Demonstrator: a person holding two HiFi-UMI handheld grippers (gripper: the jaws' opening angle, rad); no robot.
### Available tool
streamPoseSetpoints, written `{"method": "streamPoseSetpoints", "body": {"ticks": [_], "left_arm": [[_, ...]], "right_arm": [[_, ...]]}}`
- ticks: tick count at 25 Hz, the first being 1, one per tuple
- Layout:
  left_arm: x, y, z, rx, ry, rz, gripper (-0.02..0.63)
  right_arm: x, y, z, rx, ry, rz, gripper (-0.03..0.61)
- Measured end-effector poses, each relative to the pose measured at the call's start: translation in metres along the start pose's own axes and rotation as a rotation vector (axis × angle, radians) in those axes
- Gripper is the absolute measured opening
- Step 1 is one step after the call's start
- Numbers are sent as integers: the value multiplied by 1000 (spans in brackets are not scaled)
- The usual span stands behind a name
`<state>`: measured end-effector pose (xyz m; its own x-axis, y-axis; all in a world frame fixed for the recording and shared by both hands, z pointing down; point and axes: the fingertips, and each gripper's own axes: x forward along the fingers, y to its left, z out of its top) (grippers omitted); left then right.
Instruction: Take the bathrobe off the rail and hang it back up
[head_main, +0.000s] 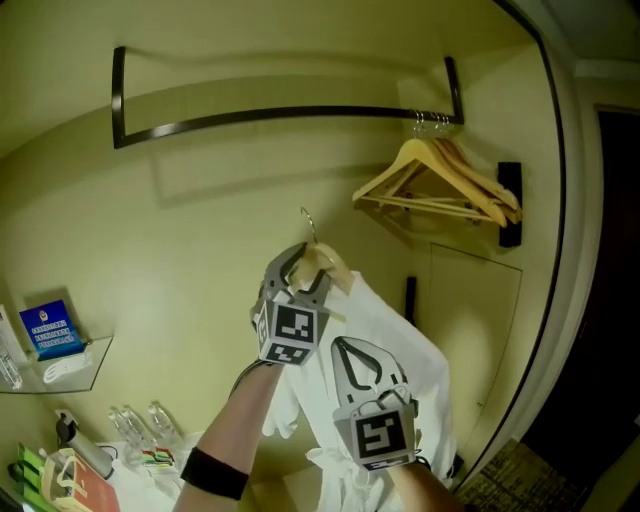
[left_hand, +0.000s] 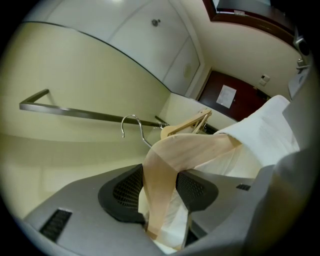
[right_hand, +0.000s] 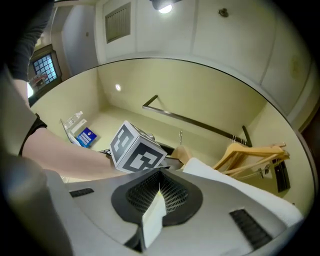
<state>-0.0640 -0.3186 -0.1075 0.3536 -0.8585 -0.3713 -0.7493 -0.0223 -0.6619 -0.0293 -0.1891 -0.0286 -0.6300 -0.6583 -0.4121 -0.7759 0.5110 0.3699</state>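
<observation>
1. Nearest, the right gripper (right_hand: 156, 202) has its jaws together, pinching a thin fold of the white bathrobe (head_main: 395, 345). The robe's lower part is cut off by the bottom edge of the head view.
2. Just beyond, the left gripper (left_hand: 161, 186) is clamped on the wooden hanger (left_hand: 172, 152) at its bend, with robe cloth caught beneath it. Most of the hanger is hidden under the robe.
3. The hanger's metal hook (head_main: 308, 224) stands free, below the rail (head_main: 280, 115) and apart from it.
4. At lower left, drinking glasses (head_main: 140, 425) stand beside items that are partly cut off and hard to identify.
5. On the wall, a glass shelf (head_main: 95, 362) holds a blue box (head_main: 52, 328).
6. Farthest, empty wooden hangers (head_main: 440, 180) hang bunched at the rail's right end.
</observation>
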Motion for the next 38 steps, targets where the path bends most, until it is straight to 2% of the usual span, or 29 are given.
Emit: {"method": "streamPoseSetpoints", "body": {"ticks": [5, 11, 18, 29, 38], "left_arm": [[22, 27, 41, 20, -49, -31, 202], [48, 66, 70, 8, -75, -32, 202], [72, 104, 110, 55, -100, -48, 202], [97, 146, 122, 63, -91, -44, 202], [100, 155, 100, 46, -69, -35, 202]], "right_arm": [[23, -12, 36, -19, -40, -18, 20], [55, -30, 75, -8, -112, -26, 20], [90, -38, 104, -23, -145, -34, 21], [115, -54, 121, -29, -165, -53, 21], [124, -43, 108, -28, -153, -40, 21]]}}
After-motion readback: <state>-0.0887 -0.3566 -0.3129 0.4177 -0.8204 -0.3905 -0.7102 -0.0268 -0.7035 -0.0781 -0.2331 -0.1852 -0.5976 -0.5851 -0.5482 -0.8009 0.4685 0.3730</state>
